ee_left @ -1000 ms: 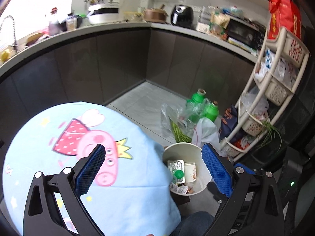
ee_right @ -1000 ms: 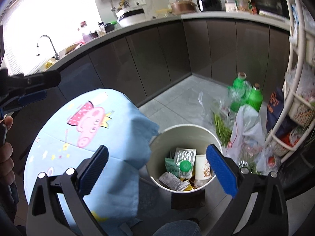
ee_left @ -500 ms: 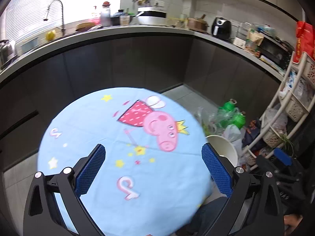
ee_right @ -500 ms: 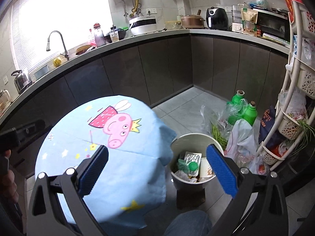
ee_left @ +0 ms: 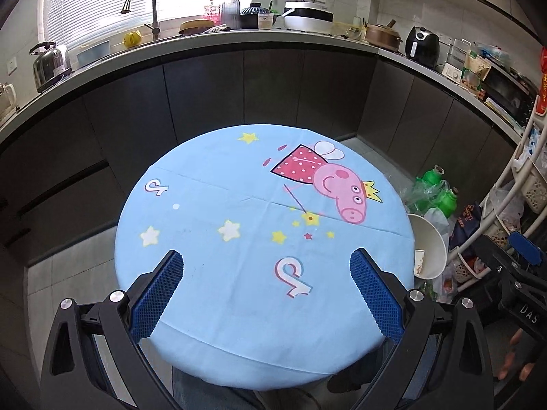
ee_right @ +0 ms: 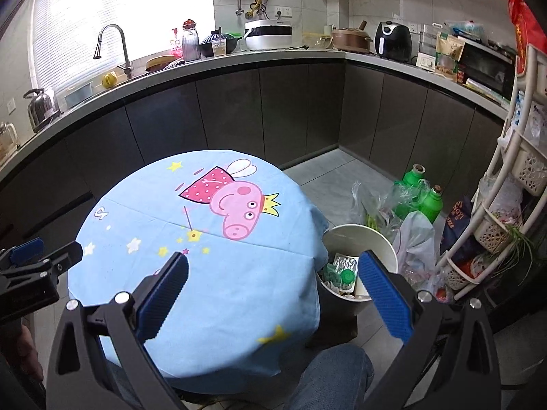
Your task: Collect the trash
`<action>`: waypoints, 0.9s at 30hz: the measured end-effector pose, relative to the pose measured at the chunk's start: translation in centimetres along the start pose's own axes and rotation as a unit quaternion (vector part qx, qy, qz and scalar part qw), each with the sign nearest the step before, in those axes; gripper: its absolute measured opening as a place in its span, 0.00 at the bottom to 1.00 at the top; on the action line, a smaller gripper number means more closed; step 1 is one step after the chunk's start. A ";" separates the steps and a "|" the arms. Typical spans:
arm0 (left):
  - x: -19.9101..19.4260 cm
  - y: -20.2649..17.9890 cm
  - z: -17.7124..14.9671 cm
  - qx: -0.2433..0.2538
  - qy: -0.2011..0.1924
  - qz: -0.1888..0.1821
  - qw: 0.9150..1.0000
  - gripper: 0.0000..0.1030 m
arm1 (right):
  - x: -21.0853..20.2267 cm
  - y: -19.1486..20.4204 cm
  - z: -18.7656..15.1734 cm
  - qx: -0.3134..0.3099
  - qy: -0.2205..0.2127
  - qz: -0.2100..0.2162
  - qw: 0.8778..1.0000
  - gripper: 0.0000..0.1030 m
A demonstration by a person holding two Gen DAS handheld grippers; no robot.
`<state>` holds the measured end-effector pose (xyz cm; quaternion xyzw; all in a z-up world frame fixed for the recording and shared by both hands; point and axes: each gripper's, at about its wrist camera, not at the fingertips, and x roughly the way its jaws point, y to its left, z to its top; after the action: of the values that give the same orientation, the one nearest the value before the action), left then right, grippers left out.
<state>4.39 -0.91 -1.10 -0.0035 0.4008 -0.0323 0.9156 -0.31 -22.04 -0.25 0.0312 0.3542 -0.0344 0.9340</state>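
A white trash bin (ee_right: 362, 239) stands on the floor right of the round table (ee_right: 205, 273). It holds a foil packet (ee_right: 343, 261), a green-capped item (ee_right: 348, 276) and a paper cup. In the left wrist view only its rim (ee_left: 429, 239) shows. The table has a blue Peppa Pig cloth (ee_left: 266, 225) with no loose items on it. My left gripper (ee_left: 266, 294) is open and empty over the table's near edge. My right gripper (ee_right: 273, 297) is open and empty, above the gap between table and bin.
Green bottles (ee_right: 415, 184) and plastic bags (ee_right: 415, 242) lie on the floor behind the bin. A white basket rack (ee_right: 512, 188) stands at the right. Dark cabinets and a cluttered counter (ee_left: 273, 37) curve around the back. My knee (ee_right: 328, 376) is below.
Both grippers have risen and pulled back from the bin. The left one has swung left over the table, so the bin has slid to the right edge of its view.
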 end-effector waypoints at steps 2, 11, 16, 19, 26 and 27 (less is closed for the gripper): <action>0.1 -0.1 -0.1 0.000 0.001 -0.001 1.000 0.92 | -0.1 0.3 -0.1 -0.003 0.000 -0.003 1.000 0.97; 0.0 -1.0 0.1 0.009 -0.001 -0.013 1.000 0.92 | -0.1 -0.3 0.3 0.000 -0.001 -0.009 1.000 0.97; 0.2 -1.2 0.2 0.006 0.001 -0.013 1.000 0.92 | 0.1 -0.6 0.3 0.001 0.002 -0.008 1.000 0.97; 0.4 -1.3 0.2 0.006 0.003 -0.014 1.000 0.92 | 0.2 -0.5 0.3 0.002 0.003 -0.009 1.000 0.97; 0.4 -1.4 0.2 0.008 0.004 -0.015 1.000 0.92 | 0.4 -0.8 0.4 0.004 0.005 -0.009 1.000 0.97; 0.4 -1.4 0.2 0.008 0.004 -0.015 1.000 0.92 | 0.4 -0.8 0.4 0.004 0.005 -0.009 1.000 0.97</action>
<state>4.70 -2.34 -1.18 -0.0023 0.4045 -0.0490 0.9132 0.20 -22.84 -0.30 0.0316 0.3590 -0.0444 0.9317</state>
